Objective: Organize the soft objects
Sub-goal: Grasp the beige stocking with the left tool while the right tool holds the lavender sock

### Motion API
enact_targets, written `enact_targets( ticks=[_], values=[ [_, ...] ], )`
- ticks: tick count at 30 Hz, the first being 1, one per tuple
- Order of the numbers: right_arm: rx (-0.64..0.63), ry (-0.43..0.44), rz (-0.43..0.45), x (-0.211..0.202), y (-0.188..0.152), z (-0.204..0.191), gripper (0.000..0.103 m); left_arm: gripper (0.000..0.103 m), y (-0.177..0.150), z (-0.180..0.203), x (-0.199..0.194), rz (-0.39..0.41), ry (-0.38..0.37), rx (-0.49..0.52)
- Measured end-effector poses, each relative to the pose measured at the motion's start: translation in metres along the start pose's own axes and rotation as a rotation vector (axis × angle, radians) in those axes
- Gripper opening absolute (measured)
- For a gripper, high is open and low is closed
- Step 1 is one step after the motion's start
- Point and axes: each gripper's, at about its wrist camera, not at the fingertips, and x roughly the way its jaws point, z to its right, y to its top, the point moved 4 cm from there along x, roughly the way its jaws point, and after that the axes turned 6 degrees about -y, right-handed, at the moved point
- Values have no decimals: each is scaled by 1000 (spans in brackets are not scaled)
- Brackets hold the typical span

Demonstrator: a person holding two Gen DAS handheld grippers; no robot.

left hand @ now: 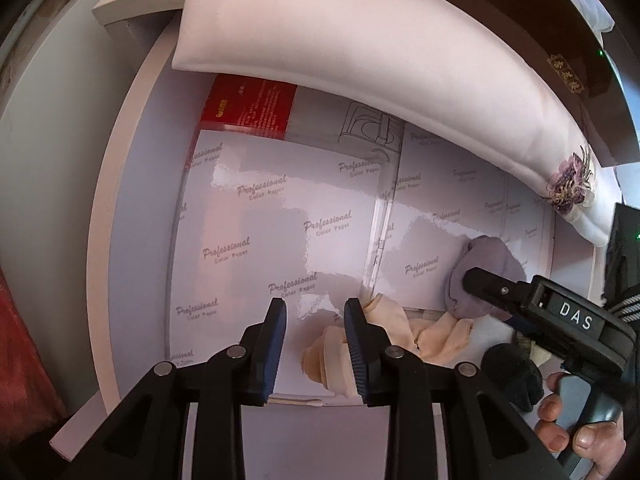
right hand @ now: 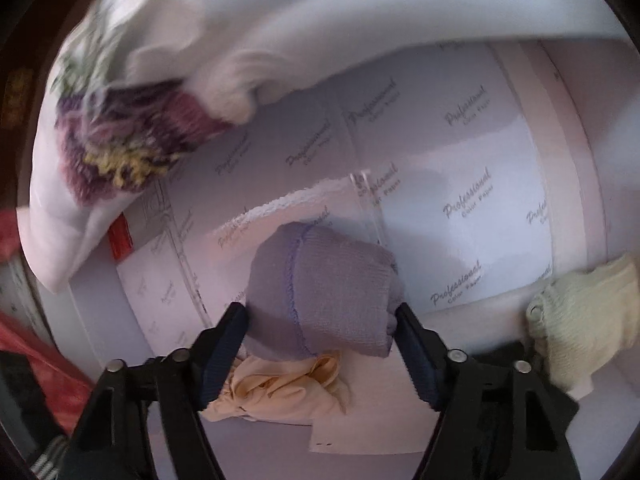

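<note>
Two grippers hang over glossy printed paper (left hand: 280, 216) on a pale table (left hand: 128, 184). The right gripper (right hand: 322, 320) has a rounded, lavender knit bundle (right hand: 320, 292) between its ribbed dark pads, both touching its sides in a grip. The left gripper (left hand: 316, 312) points down, jaws narrow with nothing between them; thin, crumpled peach fabric (left hand: 424, 336) lies just beside its right finger. A smooth white pillow (left hand: 360, 60) with a woolly purple flower curves along the far edge.
</note>
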Motion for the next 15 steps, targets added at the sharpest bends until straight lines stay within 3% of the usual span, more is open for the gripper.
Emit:
enact_targets(
  ticks=[4,7,13,15],
  values=[
    [9,-83,62,-14,5,12,60,29,3,2,-3,6,-3,12],
    [33,-131,68,-17,6,29,60,37,4,9,-17,-2,-15,56],
    [70,-135,52,-14,7,42,60,42,9,36,-31,-52,60,295],
    [77,-123,52,-14,8,45,60,42,7,47,-30,-101,43,383]
  ],
)
